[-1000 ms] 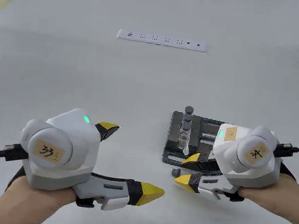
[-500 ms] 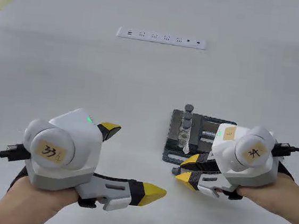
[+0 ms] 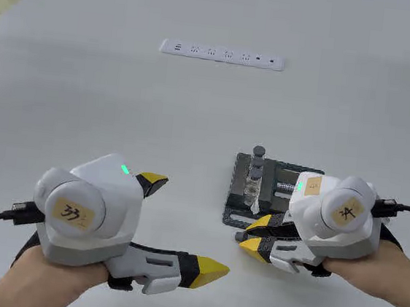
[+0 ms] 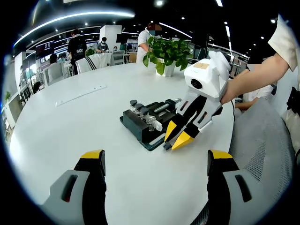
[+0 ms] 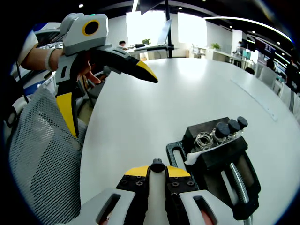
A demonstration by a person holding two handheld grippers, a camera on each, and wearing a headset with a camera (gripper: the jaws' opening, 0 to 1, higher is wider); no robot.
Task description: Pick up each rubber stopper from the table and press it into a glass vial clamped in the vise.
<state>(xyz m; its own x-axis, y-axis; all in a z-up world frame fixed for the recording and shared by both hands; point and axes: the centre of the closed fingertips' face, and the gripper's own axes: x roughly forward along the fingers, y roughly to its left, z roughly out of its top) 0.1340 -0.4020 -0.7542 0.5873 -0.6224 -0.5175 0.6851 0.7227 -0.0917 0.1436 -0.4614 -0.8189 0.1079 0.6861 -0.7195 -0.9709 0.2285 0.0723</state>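
The right gripper [image 3: 254, 234] has drawn its yellow-tipped jaws closer together than half a second ago, and the left gripper [image 3: 184, 225] has sunk a little toward the person. The right jaws are now clenched on a small dark rubber stopper [image 5: 157, 165], held low, just off the near edge of the vise [image 5: 220, 154]. The left gripper's jaws stand wide apart and hold nothing. It is well apart from the vise, so the right hand is much the nearer. In the right gripper view the open vial [image 5: 202, 138] lies ahead and to the right of the tips. It is the nearest in a row that runs away from the claw, and behind it stand three stoppered vials [image 5: 221, 130]. The vials stand upright, so the stopper probably has to be lifted above the mouth and pressed straight down. I cannot tell whether its plug end points down. The vial is clear, thin-walled glass and likely slick. The stopper is matt grey rubber with a round cap. The vise is blocky dark metal with a bright threaded screw [image 5: 239, 180]. The table [image 3: 121, 115] is smooth, pale and matt.
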